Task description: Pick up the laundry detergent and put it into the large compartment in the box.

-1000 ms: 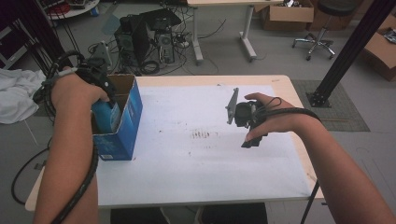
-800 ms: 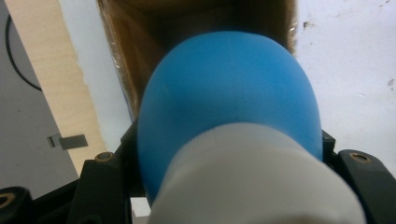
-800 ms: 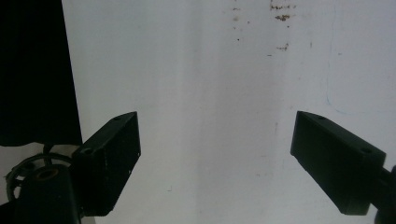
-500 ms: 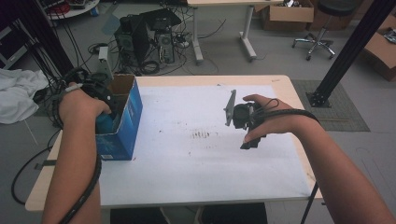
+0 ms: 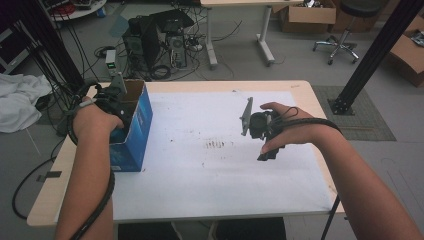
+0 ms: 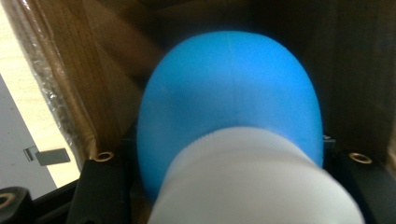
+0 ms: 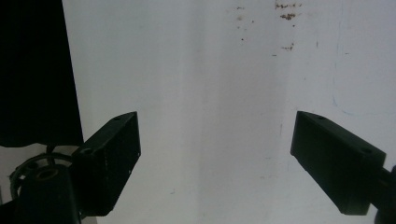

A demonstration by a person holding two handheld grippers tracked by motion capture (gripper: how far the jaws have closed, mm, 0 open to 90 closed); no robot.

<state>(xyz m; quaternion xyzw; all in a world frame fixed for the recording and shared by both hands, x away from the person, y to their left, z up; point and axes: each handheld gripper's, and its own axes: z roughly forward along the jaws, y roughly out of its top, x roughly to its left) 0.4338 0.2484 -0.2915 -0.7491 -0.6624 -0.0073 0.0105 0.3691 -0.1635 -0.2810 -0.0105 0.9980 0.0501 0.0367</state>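
Note:
A blue-sided cardboard box (image 5: 132,132) stands open at the table's left edge. My left gripper (image 5: 114,106) reaches down into it. In the left gripper view, its jaws are shut on a blue bottle (image 6: 229,88) with a white ribbed cap (image 6: 252,182), and the box's brown inner walls (image 6: 93,70) surround them. My right gripper (image 5: 268,149) hovers over the white sheet (image 5: 200,170) right of centre. Its jaws (image 7: 215,144) stand wide open with nothing between them, pointing down at the sheet (image 7: 210,70).
Brown specks (image 5: 215,145) mark the middle of the sheet. Cables trail from both wrists. Beyond the table, computer towers (image 5: 155,37) and cords lie on the floor. A white cloth (image 5: 17,100) is at the left and a black post (image 5: 370,55) at the right.
My left hand has sunk, carrying the blue bottle from above the box rim down inside the box. The right hand and gripper have kept still.

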